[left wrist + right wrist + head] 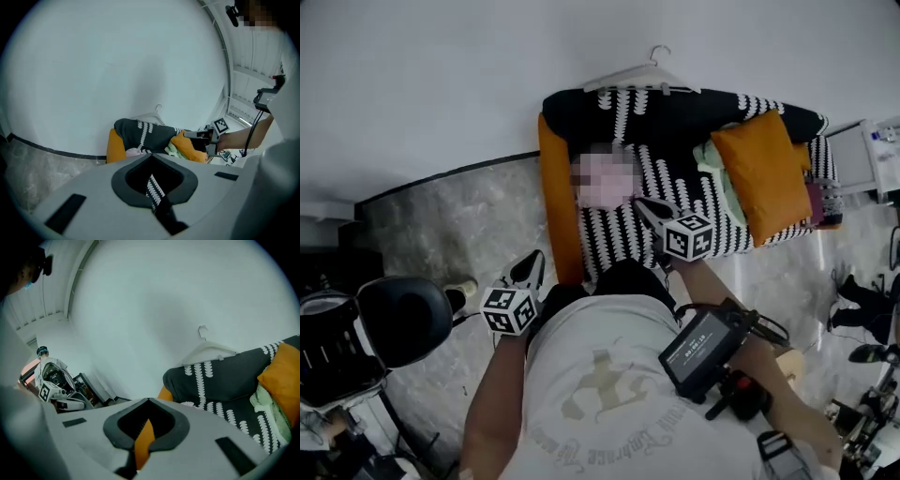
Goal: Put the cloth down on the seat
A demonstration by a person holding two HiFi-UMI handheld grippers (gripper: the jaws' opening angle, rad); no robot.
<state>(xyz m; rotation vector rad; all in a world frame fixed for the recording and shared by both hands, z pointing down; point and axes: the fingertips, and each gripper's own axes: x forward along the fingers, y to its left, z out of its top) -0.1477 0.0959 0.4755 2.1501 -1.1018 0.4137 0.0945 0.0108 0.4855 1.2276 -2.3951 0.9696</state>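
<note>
Seat, covered in black-and-white patterned fabric with an orange armrest, stands against the white wall at twelve to one o'clock in the head view. The pink cloth lies on the seat cushion at its nine o'clock end, just beside the orange armrest and clear of both grippers. An orange cushion leans at the seat's three o'clock end, with a pale green cloth touching its near edge. A white hanger rests on top of the backrest.

Right gripper hangs over the front of the seat, jaws closed together with nothing between them; only a sliver of orange shows past them. Left gripper is held off the seat's front corner at seven o'clock, above the marble floor, jaws likewise together and empty, the patterned fabric visible beyond. A black office chair stands at nine o'clock of the person.
</note>
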